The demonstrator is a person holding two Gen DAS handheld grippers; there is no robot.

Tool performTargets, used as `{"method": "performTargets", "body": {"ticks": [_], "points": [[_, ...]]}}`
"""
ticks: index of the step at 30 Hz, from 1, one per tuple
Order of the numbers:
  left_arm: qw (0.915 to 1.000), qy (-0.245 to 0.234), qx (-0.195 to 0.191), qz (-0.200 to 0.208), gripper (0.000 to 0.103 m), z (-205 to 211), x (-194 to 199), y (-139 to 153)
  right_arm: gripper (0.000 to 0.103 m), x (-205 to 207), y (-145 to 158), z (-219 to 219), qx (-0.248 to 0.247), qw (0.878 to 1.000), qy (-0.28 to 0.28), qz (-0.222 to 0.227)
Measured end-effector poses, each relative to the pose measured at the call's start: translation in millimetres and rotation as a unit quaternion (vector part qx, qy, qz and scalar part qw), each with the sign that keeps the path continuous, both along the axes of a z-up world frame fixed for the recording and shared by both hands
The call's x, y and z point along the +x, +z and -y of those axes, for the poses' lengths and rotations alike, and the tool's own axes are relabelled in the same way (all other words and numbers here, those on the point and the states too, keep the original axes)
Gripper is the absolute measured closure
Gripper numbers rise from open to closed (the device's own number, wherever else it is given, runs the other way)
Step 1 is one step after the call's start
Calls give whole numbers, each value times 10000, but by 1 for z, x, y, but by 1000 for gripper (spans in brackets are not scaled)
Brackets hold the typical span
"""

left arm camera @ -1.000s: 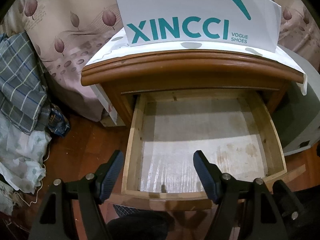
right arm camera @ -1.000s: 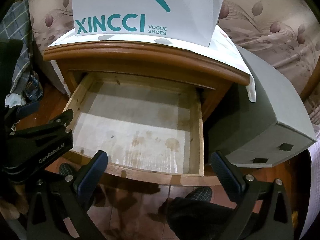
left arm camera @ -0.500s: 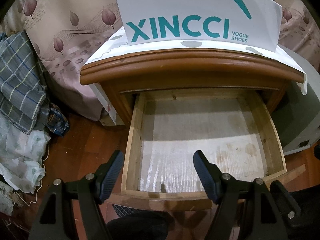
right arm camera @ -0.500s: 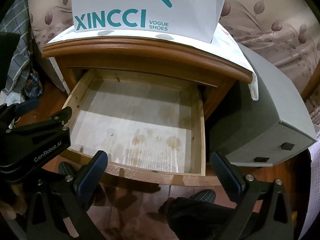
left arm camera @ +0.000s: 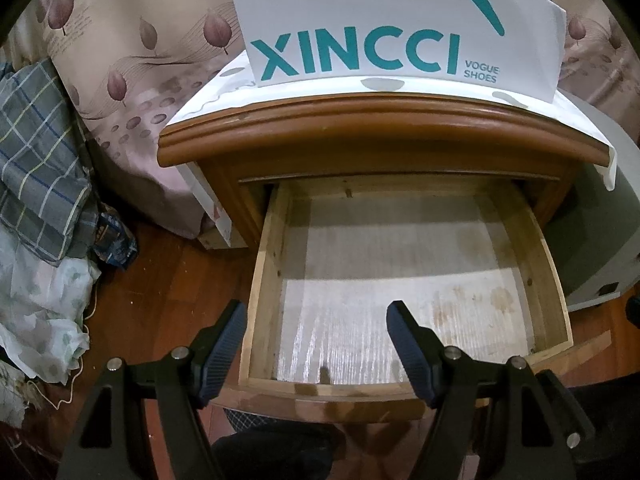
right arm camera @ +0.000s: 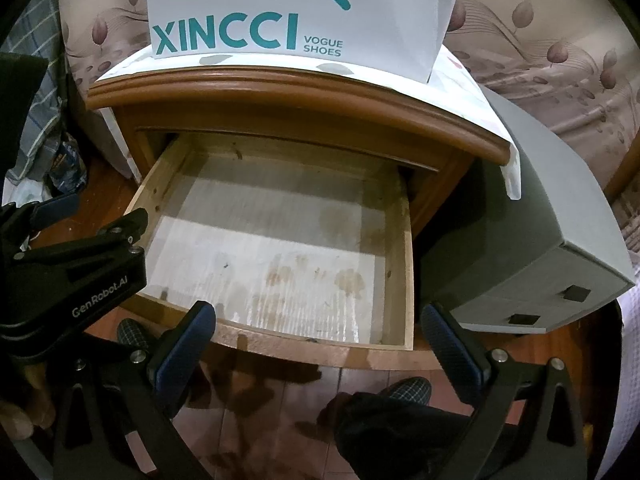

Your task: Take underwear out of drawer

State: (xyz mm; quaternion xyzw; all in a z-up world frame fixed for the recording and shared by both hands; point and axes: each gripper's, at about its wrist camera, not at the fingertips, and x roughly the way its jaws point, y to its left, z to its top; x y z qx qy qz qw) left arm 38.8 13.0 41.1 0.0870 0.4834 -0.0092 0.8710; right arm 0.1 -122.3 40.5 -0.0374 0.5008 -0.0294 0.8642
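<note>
The drawer (left arm camera: pixel 404 280) in front of you is pulled out, and only its stained white liner (left arm camera: pixel 400 312) shows inside; you can see no underwear in either view. Nothing has moved since a second ago. Your left gripper (left arm camera: pixel 316 338) and right gripper (right arm camera: pixel 316 344) both hang wide open and hold nothing. The white box (left arm camera: pixel 400 28) on top reads "XINCCI VOGUE SHOES".

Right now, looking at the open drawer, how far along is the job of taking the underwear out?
Done, it seems: the drawer is pulled out, and only its stained liner shows, with no underwear visible inside. In hand: nothing; the left gripper and right gripper hang open and empty above the front edge. Left: no garment shows in either view, so where it ended up cannot be confirmed.
</note>
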Motion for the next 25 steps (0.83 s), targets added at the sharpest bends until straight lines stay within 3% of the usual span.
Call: {"method": "performTargets", "body": {"ticks": [25], "points": [[10000,-3,-15,27,29,0,0,1,1,0,-3,0,10,10000,0,-12]]}}
